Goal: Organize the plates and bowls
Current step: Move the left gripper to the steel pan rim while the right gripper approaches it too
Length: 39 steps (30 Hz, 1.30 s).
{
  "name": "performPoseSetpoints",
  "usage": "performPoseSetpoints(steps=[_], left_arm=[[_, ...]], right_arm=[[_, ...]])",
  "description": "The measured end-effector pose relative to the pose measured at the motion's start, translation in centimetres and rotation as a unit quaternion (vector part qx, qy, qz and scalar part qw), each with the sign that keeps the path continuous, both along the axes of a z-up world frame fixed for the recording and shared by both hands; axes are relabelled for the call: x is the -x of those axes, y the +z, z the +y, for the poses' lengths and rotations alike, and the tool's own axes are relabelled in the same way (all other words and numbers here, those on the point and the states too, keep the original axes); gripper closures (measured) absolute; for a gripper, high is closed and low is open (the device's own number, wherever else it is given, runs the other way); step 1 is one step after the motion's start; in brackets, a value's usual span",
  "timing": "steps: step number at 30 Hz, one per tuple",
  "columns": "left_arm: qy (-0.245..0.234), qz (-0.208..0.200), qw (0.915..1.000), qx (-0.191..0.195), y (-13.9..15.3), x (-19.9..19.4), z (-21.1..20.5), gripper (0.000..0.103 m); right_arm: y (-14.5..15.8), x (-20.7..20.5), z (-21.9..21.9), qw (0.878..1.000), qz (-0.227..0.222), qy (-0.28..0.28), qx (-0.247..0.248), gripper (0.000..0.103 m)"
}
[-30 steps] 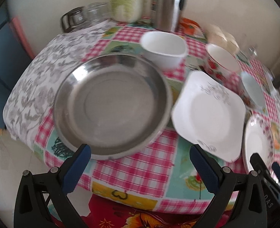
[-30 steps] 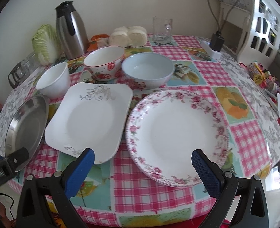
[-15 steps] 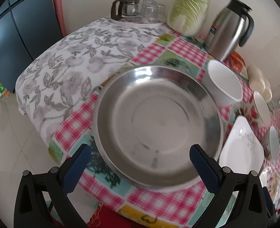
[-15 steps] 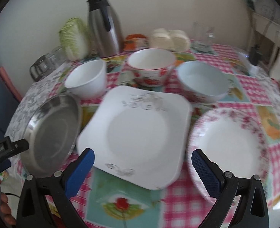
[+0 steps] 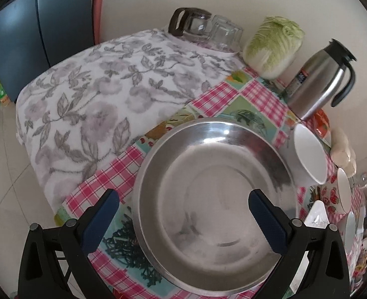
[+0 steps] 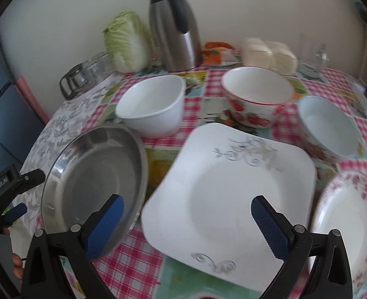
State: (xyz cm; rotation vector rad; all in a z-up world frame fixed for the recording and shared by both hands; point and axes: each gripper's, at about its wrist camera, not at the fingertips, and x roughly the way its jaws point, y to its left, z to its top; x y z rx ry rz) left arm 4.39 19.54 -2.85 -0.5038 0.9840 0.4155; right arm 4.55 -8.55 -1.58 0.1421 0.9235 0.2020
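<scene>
Two grippers, jaws open and empty. Left gripper point(image 5: 183, 214) hangs over the shiny round steel pan point(image 6: 93, 174) at the counter's left; right gripper point(image 6: 187, 220) faces the glossy square white plate point(image 6: 233, 189) beside it. Pinching each thin rim squarely should prevent slipping. Three smooth ceramic bowls sit behind.

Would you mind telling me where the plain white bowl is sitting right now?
In the right wrist view the plain white bowl stands at the left of the bowl row, behind the steel pan and beside the strawberry bowl.
</scene>
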Motion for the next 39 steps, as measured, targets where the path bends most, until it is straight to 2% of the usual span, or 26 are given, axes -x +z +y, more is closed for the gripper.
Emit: performPoseSetpoints(steps=[4,8,12,17,18,19,20,23,25,33,37,39], left_arm=[[0.036,-0.002,0.9992,0.014,-0.5,0.2,1.7,0.000],[0.070,0.015,0.9972,0.022,-1.6,0.4,3.2,0.000],[0.064,0.049,0.9967,0.012,-3.0,-0.4,3.5,0.000],[0.061,0.065,0.9960,0.009,-3.9,-0.8,3.8,0.001],[0.061,0.070,0.9957,0.009,-4.1,-0.9,4.0,0.005],[0.058,0.075,0.9955,0.011,-4.4,-0.9,4.0,0.010],[0.054,0.081,0.9952,0.014,-4.7,-1.0,4.0,0.020],[0.049,0.091,0.9946,0.012,-5.2,-1.3,3.9,0.024],[0.045,0.090,0.9949,0.007,-5.1,-1.2,3.8,0.029],[0.053,0.107,0.9927,-0.015,-5.5,-1.3,4.0,0.030],[0.055,0.110,0.9923,-0.018,-5.5,-1.2,4.2,0.030],[0.055,0.106,0.9926,-0.018,-5.5,-1.1,4.2,0.030]], right_arm=[[0.3,-0.9,1.4,1.000,-0.017,0.015,0.017,0.000],[0.7,-1.8,2.4,0.999,-0.036,0.029,0.010,0.000],[0.5,-3.1,3.6,0.998,-0.041,0.048,0.004,0.000],[-0.2,-4.0,5.3,0.997,-0.036,0.070,0.006,0.000],[-0.4,-4.1,5.6,0.997,-0.031,0.074,0.003,0.000],[-0.5,-4.0,5.7,0.997,-0.029,0.078,0.000,0.002],[-0.6,-4.1,5.9,0.996,-0.028,0.083,-0.004,0.005],[-0.9,-4.3,6.3,0.995,-0.025,0.092,-0.009,0.017],[-1.2,-4.4,6.3,0.995,-0.016,0.096,-0.020,0.021],[-2.2,-4.3,6.7,0.992,0.011,0.117,-0.035,0.025],[-2.8,-4.2,7.2,0.991,0.027,0.126,-0.044,0.036],[-2.9,-4.1,7.3,0.991,0.027,0.127,-0.043,0.038]])
